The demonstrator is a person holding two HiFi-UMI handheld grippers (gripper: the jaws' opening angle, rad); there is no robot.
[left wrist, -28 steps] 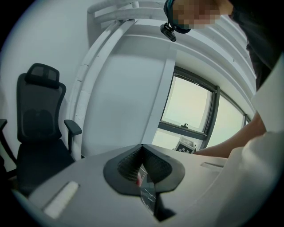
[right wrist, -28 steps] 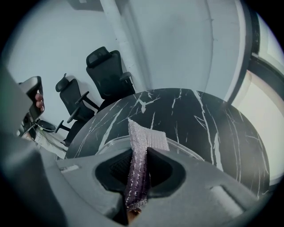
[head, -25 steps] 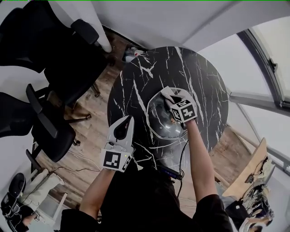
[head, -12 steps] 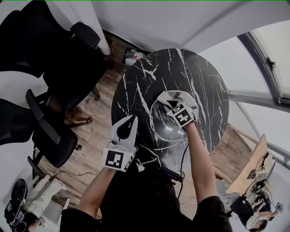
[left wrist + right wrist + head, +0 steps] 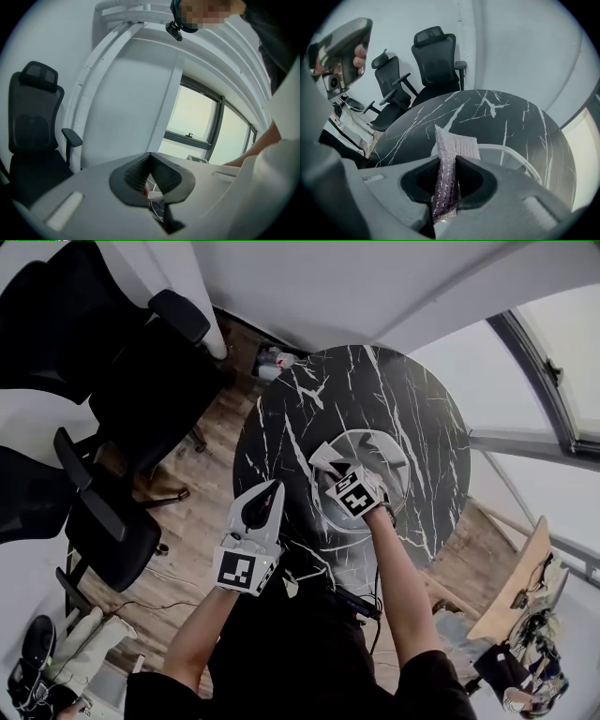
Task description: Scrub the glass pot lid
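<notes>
The glass pot lid [image 5: 380, 460] lies flat on the round black marble table [image 5: 412, 399]; its metal rim [image 5: 516, 158] shows in the right gripper view. My right gripper [image 5: 328, 463] is at the lid's left edge, shut on a silvery scrub pad [image 5: 449, 157] that sticks out past the jaws. The pad [image 5: 322, 456] hangs over the rim there. My left gripper [image 5: 261, 507] hovers off the table's left edge, above the floor. In the left gripper view its jaws [image 5: 150, 159] are closed with nothing between them and point up at a wall and window.
Black office chairs [image 5: 141, 362] stand left of the table, over wooden floor; two of them [image 5: 436, 56] show beyond the table's far edge. Small items [image 5: 272, 360] lie on the floor by the table. A cable [image 5: 375, 568] runs along my right arm.
My right gripper has slid the scrub pad leftward across the lid, from its far right part to its left edge. The left gripper has hardly moved.
</notes>
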